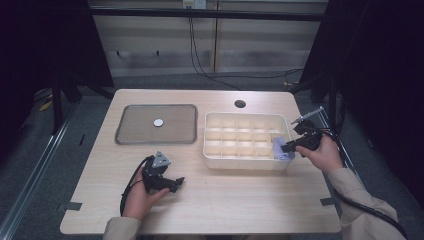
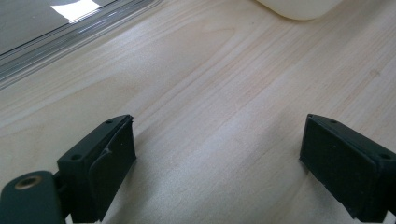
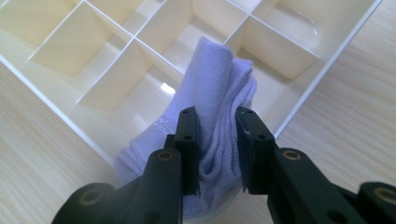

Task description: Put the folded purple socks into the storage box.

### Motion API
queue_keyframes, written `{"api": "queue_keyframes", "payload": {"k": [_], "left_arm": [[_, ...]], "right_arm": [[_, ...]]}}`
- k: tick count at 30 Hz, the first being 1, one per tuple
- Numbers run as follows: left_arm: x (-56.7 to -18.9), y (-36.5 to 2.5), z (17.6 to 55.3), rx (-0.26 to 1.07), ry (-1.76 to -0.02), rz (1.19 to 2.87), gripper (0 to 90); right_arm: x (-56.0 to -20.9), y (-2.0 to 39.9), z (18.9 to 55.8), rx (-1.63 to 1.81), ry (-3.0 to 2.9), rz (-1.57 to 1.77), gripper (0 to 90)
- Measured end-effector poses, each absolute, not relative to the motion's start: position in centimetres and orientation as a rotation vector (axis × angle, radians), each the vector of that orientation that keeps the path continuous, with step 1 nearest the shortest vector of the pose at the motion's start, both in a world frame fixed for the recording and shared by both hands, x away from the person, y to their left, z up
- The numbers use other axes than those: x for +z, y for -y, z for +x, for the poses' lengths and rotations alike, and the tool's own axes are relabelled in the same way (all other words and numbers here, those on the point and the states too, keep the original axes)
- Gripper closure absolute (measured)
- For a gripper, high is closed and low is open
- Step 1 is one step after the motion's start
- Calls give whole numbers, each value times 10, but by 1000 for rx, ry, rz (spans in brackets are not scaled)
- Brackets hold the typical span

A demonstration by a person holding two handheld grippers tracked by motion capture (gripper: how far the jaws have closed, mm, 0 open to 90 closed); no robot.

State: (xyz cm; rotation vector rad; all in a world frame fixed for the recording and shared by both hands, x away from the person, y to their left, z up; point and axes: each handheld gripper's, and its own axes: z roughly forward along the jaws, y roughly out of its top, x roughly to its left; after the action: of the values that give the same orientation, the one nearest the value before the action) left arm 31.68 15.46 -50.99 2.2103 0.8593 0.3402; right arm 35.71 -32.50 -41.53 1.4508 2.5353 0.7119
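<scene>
A cream divided organiser box (image 1: 215, 159) stands right of the table's middle. At its near right corner my right gripper (image 1: 286, 147) is shut on a folded pale lavender sock (image 1: 280, 149). In the right gripper view the sock (image 3: 217, 88) is pinched between the black fingers (image 3: 187, 135), and its free end hangs over the box's compartments (image 3: 116, 79). My left gripper (image 1: 177, 182) rests low over bare wood near the front left. In the left gripper view its fingers (image 2: 109, 154) stand wide apart with nothing between them, so this gripper (image 2: 217, 154) is open.
A grey metal tray (image 1: 130, 135) lies at the back left with a small white disc (image 1: 158, 122) on it. A round cable hole (image 1: 240, 104) sits near the far edge. Dark frame posts flank the table.
</scene>
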Motion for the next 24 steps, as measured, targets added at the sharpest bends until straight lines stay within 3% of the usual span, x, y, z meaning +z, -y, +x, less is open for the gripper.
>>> {"api": "queue_keyframes", "payload": {"k": [24], "left_arm": [[-510,-155,316,340,-864,2206,96]], "right_arm": [[-416,322,357,667,-2543,1432,723]]}}
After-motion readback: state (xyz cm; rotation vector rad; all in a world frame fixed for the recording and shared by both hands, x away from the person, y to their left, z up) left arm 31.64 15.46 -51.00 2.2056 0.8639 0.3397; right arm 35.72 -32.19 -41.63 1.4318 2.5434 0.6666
